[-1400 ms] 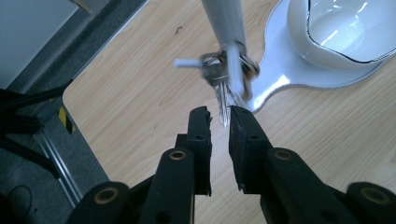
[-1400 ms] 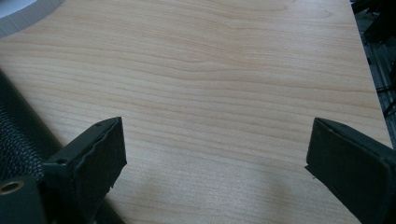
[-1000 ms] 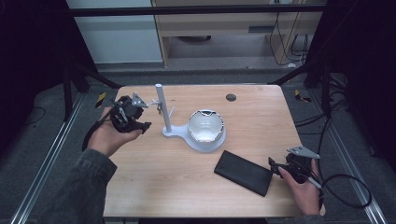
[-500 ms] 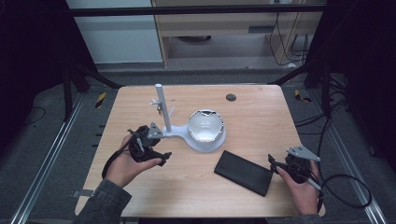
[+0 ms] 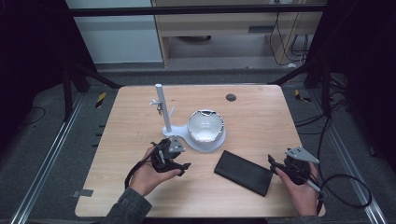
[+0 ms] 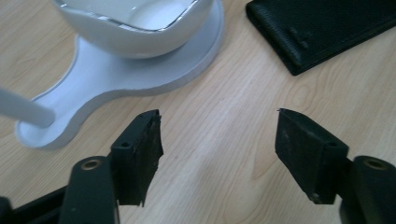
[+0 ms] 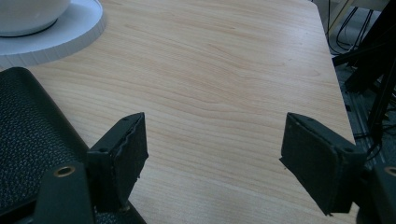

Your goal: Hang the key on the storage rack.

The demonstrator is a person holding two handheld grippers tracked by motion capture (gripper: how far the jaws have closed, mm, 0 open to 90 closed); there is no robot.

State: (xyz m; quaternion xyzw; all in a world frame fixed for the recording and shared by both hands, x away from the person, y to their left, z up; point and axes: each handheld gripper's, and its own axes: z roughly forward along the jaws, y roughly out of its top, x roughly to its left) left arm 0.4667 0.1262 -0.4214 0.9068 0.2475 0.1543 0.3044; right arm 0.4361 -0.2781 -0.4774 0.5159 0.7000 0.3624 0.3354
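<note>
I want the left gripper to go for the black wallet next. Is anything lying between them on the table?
Nothing visible does. Bare wood lies between the left gripper and the black wallet; the white stand sits farther back, off that line.

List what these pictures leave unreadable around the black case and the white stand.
- Small items hanging on the white post stand: too small in the high view to identify.
- Black textured case: cut by the right gripper view's left edge.
- White silver-rimmed bowl: its inside is cut by the left gripper view's top edge.
</note>
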